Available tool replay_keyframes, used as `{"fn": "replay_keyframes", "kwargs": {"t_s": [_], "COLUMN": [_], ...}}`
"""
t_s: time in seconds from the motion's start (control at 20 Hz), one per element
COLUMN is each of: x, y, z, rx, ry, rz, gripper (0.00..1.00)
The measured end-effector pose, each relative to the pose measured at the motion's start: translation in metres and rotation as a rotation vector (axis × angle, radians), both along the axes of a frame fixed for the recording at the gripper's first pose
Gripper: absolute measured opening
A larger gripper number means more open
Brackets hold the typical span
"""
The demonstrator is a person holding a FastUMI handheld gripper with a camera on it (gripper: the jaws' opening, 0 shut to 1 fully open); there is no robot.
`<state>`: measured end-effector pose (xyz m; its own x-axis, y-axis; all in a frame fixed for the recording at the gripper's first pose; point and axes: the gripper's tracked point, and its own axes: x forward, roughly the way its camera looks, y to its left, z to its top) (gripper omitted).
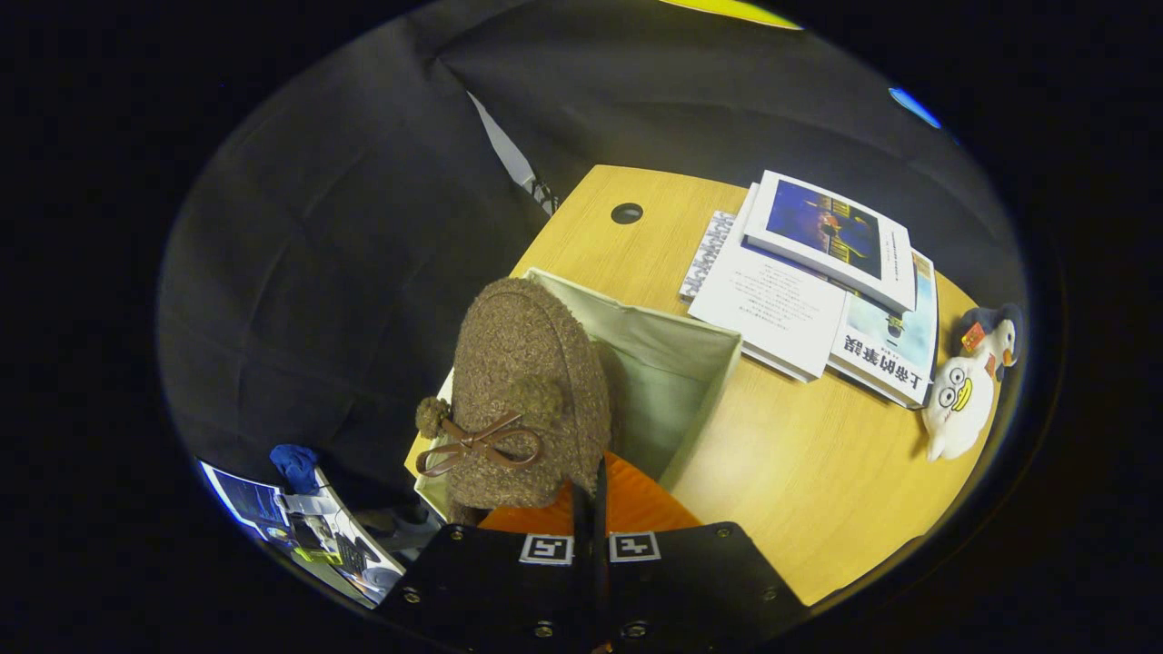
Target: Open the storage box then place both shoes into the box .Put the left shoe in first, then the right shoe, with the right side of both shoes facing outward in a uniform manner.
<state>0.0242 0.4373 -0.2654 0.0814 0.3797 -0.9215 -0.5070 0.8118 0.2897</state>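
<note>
gripper [591, 495] fingers pressed together, pinching the heel edge of the brown fuzzy shoe [527, 391]. shoe hangs toe-away over the near-left corner of the open storage box [677, 381], bow on top. box sits on the wooden table [818, 472]; books [818, 291] beyond the box, plush toy [963, 391] further off past the books. risk: thin pinch on soft fabric, shoe could swing or slip, catch the box rim, and land facing the wrong way.

Brown fuzzy shoe [529, 391], pale cream storage box [677, 363], light wood table [818, 481]
</note>
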Motion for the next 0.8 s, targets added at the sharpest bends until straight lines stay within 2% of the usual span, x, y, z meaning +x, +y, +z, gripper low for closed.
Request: {"fn": "replay_keyframes", "kwargs": {"t_s": [0.1, 0.2, 0.35, 0.65, 0.8], "x": [0.000, 0.002, 0.009, 0.015, 0.019], "y": [0.007, 0.004, 0.002, -0.021, -0.044], "z": [-0.005, -0.006, -0.001, 0.040, 0.080], "rx": [0.003, -0.003, 0.009, 0.074, 0.143], "ry": [-0.002, -0.008, -0.040, -0.154, -0.271], "rz": [0.004, -0.006, -0.031, -0.041, -0.087], "gripper": [0.01, 0.24, 1.00, 0.97, 0.97]}}
